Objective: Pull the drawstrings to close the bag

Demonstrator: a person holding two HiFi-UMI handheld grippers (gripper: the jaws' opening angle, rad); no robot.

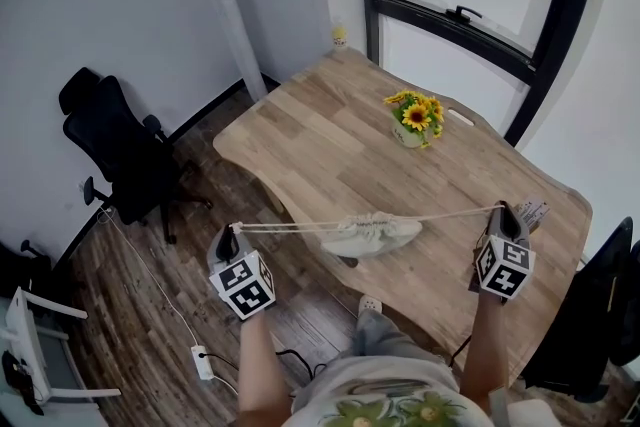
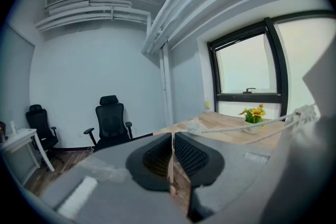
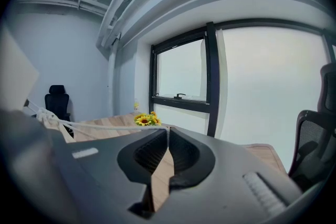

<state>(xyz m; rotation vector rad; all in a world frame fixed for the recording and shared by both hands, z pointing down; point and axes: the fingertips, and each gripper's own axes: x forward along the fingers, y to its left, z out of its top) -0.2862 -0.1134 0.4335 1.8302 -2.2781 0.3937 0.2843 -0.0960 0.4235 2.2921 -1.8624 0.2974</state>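
Observation:
A pale drawstring bag (image 1: pixel 371 234) hangs gathered over the near edge of the table, strung between my two grippers. Its cream drawstrings (image 1: pixel 300 227) run taut to both sides. My left gripper (image 1: pixel 233 235) is out past the table's left corner, shut on the left drawstring ends; the knotted cord (image 2: pixel 195 126) leaves its closed jaws (image 2: pixel 172 136) rightward. My right gripper (image 1: pixel 503 211) is over the table's right part, shut on the right drawstring (image 3: pixel 105 126), which leads left from its closed jaws (image 3: pixel 167 131) to the bunched bag mouth (image 3: pixel 46 116).
The wooden table (image 1: pixel 320 140) carries a small pot of sunflowers (image 1: pixel 414 120) near the window. A black office chair (image 1: pixel 122 150) stands on the floor at left, a power strip (image 1: pixel 202 361) lies below it, and another dark chair (image 1: pixel 600 305) is at far right.

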